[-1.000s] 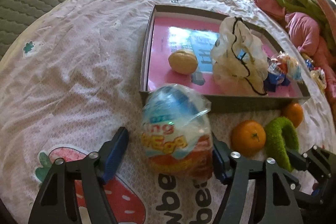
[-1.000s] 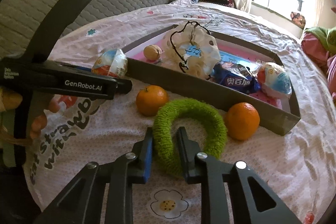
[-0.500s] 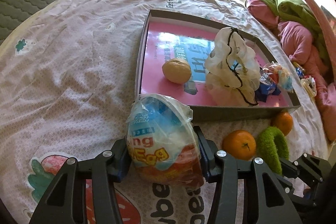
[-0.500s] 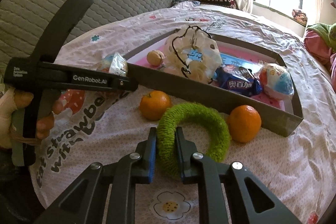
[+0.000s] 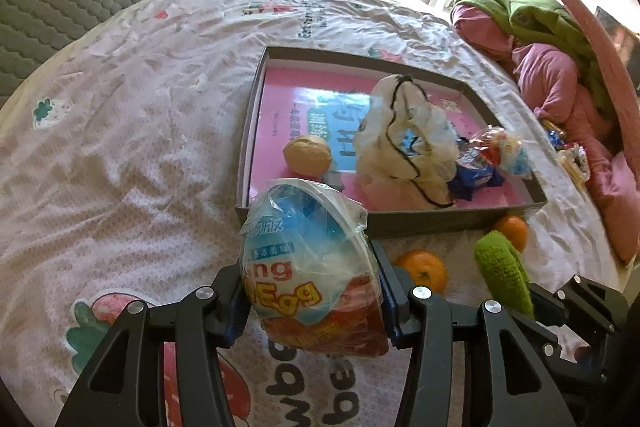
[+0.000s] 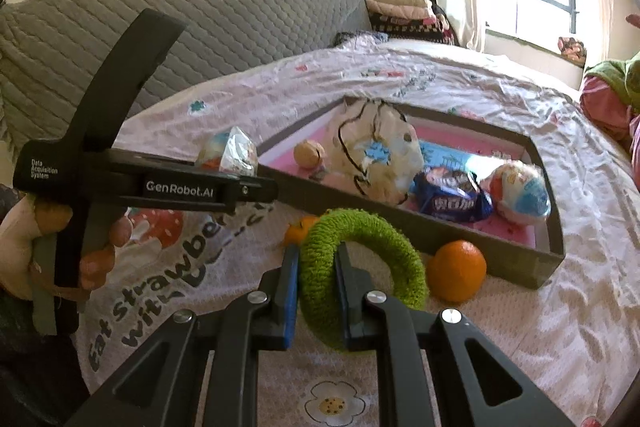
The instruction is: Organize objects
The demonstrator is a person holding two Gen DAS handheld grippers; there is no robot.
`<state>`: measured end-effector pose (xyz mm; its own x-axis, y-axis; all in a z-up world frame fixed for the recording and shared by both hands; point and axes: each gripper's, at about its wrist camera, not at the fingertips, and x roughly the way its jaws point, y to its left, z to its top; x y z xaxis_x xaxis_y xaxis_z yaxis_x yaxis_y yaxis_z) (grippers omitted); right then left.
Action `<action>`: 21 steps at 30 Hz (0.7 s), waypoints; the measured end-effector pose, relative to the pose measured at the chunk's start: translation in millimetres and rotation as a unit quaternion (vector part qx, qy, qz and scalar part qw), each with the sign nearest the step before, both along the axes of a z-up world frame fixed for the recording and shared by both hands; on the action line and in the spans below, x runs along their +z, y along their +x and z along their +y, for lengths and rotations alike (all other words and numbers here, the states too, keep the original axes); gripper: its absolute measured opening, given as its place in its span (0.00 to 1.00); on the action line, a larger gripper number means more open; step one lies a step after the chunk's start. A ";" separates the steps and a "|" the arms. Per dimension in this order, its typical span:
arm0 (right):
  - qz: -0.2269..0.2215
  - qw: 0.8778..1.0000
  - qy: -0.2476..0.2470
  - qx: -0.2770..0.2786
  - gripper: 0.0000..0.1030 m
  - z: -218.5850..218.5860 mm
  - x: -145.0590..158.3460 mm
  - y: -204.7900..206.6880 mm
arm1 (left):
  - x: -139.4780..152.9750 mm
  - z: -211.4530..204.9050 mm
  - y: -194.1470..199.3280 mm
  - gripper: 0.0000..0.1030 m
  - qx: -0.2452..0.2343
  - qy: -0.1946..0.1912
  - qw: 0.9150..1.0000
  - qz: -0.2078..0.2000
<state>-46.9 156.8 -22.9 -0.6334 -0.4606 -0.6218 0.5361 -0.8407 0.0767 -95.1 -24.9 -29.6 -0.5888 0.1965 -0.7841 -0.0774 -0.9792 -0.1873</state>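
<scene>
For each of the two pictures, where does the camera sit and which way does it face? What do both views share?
Left wrist: sits on the left gripper, facing down over its fingers shut on the plastic-wrapped toy egg, toward the grey cardboard tray.
Right wrist: sits on the right gripper, shut on the fuzzy green ring; a hand holding the left gripper shows.
Shared: tray, egg, ring, two oranges, white drawstring pouch.
</scene>
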 end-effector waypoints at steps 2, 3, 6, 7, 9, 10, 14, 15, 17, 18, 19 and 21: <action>0.016 1.000 -0.001 0.001 0.16 -0.1 4.9 3.4 | 4.5 1.6 2.7 0.52 -0.002 -0.002 1.000 0.010; 0.029 1.000 -0.001 0.000 0.16 0.1 8.7 5.3 | 6.1 2.4 3.7 0.52 -0.002 -0.004 1.000 0.016; 0.046 0.999 -0.008 0.001 0.16 2.0 16.6 6.8 | 10.1 4.4 6.4 0.52 -0.004 -0.005 1.000 0.026; 0.050 0.999 -0.008 0.000 0.16 2.7 18.2 6.8 | 11.6 5.3 7.7 0.52 -0.004 -0.006 1.000 0.030; 0.059 0.998 -0.008 -0.003 0.16 4.7 21.2 6.2 | 13.5 7.1 9.3 0.52 -0.005 -0.011 0.999 0.039; 0.061 0.998 -0.009 -0.004 0.16 5.8 22.0 5.6 | 15.5 8.2 10.8 0.52 -0.005 -0.013 0.999 0.046; 0.063 0.998 -0.016 -0.011 0.16 12.0 25.4 0.6 | 22.7 10.3 14.3 0.52 -0.009 -0.011 0.998 0.064; 0.066 0.998 -0.017 -0.013 0.16 13.3 26.4 0.4 | 24.4 10.6 14.9 0.52 -0.009 -0.010 0.998 0.067; 0.069 0.997 -0.020 -0.015 0.16 15.0 28.9 -1.9 | 26.8 12.5 16.1 0.52 -0.010 -0.013 0.997 0.073; 0.071 0.997 -0.020 -0.017 0.16 15.9 30.4 -2.7 | 27.6 13.1 16.6 0.52 -0.011 -0.014 0.997 0.075; 0.074 0.997 -0.020 -0.018 0.16 16.6 31.5 -3.3 | 28.7 13.7 16.9 0.52 -0.012 -0.014 0.997 0.077; 0.076 0.997 -0.022 -0.020 0.16 17.7 33.3 -3.7 | 31.1 15.7 17.8 0.52 -0.015 -0.015 0.997 0.081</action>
<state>-50.6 174.5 10.4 -0.7373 -0.4576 -0.4970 0.5105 -0.8592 0.0338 -77.3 -9.2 1.5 -0.7020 0.1933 -0.6855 -0.1331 -0.9811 -0.1403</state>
